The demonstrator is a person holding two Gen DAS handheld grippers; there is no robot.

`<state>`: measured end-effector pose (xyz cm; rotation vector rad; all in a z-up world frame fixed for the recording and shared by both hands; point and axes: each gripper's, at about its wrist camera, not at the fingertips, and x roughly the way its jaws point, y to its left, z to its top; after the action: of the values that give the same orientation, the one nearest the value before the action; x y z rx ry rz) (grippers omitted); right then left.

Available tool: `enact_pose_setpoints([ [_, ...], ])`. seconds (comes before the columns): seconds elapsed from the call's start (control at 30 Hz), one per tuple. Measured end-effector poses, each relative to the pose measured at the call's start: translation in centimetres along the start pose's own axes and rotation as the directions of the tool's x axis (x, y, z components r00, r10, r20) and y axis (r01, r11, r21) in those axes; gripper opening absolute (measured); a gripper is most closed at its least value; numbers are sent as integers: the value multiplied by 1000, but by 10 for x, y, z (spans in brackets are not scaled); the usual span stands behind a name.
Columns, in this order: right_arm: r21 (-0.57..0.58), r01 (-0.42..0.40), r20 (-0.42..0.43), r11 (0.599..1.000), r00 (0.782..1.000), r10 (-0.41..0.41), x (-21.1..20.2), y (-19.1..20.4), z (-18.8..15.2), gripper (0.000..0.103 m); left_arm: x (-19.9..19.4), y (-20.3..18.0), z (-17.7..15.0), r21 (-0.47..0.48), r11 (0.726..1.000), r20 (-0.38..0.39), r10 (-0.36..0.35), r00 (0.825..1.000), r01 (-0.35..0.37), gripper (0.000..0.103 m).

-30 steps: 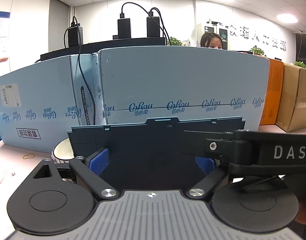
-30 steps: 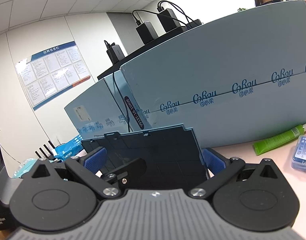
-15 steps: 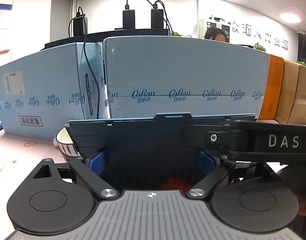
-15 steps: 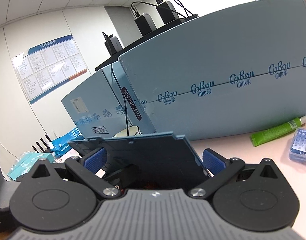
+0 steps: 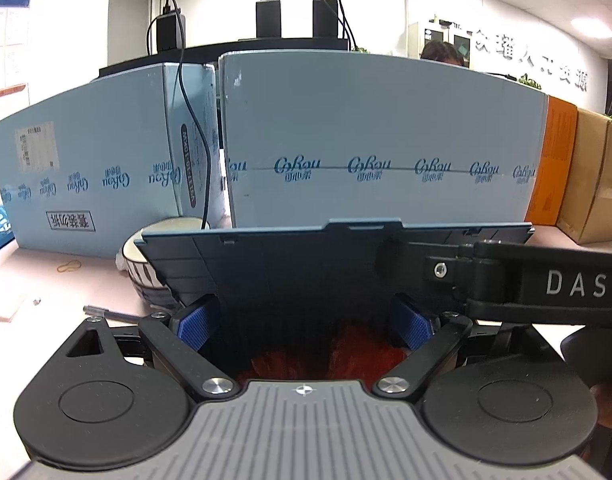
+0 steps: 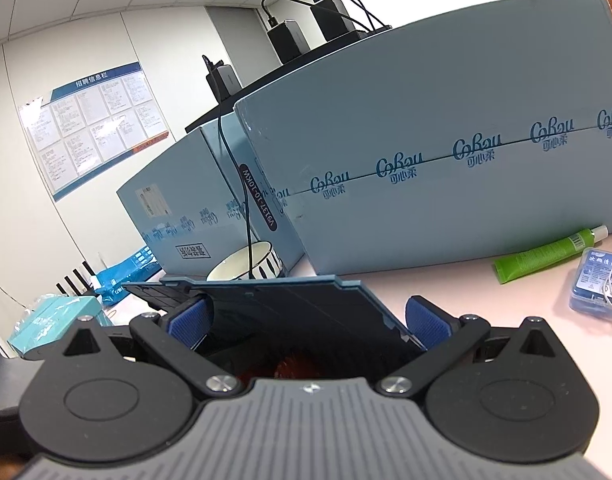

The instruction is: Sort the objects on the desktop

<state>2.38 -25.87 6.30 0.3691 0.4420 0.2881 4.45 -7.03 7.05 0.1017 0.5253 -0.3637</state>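
Observation:
A dark blue flat plastic tray point(image 5: 306, 272) fills the middle of the left wrist view and lies between the blue pads of my left gripper point(image 5: 306, 322), which is wide open around it. Something red-orange point(image 5: 345, 356) shows under it. The same tray point(image 6: 306, 312) lies tilted between the pads of my right gripper point(image 6: 306, 320), also open. The right gripper's black finger arm marked DAS point(image 5: 525, 280) crosses the tray's right side in the left wrist view.
Large light-blue Cobou boxes point(image 5: 365, 140) stand close behind. A striped white bowl point(image 6: 246, 266) sits by them, with a pen point(image 5: 110, 313) and a rubber band point(image 5: 69, 267) at left. A green tube point(image 6: 549, 254) and a clear blue box point(image 6: 597, 280) lie at right. Brown cartons point(image 5: 593, 184) stand far right.
The tray has tipped down and lower in both views, uncovering the bowl and the boxes behind. The red-orange thing under it has come into view.

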Motion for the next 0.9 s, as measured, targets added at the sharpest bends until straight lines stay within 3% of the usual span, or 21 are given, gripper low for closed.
enact_pose_setpoints([
  [0.27,-5,17,5,1000,1000,-17,-5,2,-4,103,-3,2,-3,-24,1000,-51,-3,999,2,91],
  [0.9,-12,44,-2,999,999,-44,-12,13,-24,103,-22,16,-22,-62,998,-91,29,995,-34,91],
])
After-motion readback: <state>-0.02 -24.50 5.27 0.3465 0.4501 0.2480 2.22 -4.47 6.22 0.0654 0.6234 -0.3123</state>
